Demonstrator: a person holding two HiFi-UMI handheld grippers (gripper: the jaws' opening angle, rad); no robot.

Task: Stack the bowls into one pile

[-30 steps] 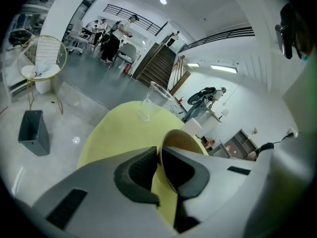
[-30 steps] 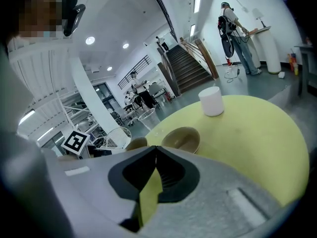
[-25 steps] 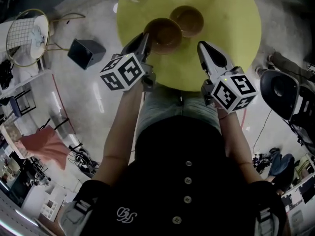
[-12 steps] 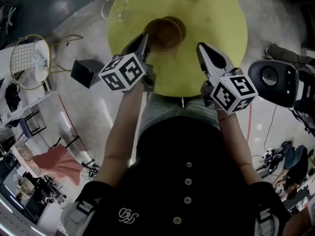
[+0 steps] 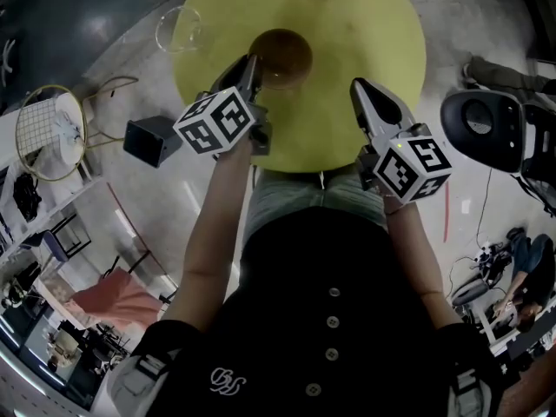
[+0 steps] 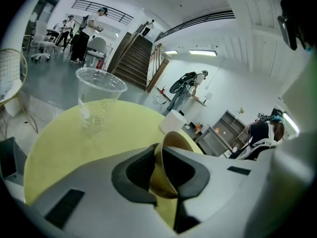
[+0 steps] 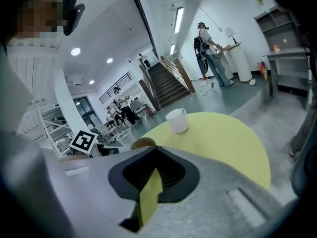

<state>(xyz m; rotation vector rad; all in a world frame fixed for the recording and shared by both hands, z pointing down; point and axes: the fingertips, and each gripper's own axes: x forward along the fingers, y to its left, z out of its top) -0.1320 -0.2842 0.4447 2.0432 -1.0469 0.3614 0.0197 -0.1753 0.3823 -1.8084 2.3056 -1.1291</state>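
While the left tool (image 5: 253,66) clamps the rim of the tilted brown round bowl (image 5: 281,55) above the round yellow worktop (image 5: 373,42), the right tool (image 5: 359,88) hovers nearby, closed and empty.

The room was bright. Round lights (image 7: 75,51) and long strip lights (image 6: 203,52) shone down from the white ceiling. The grey floor (image 5: 165,189) was shiny and had pale glare on it. The yellow surface (image 5: 382,50) was lit evenly, with only soft shadows. The person's black shirt (image 5: 330,320) looked very dark. All three pictures bent round at the edges like a fishbowl, and the corners were black. In both gripper views the near fingers (image 6: 99,192) looked big, soft and blurry
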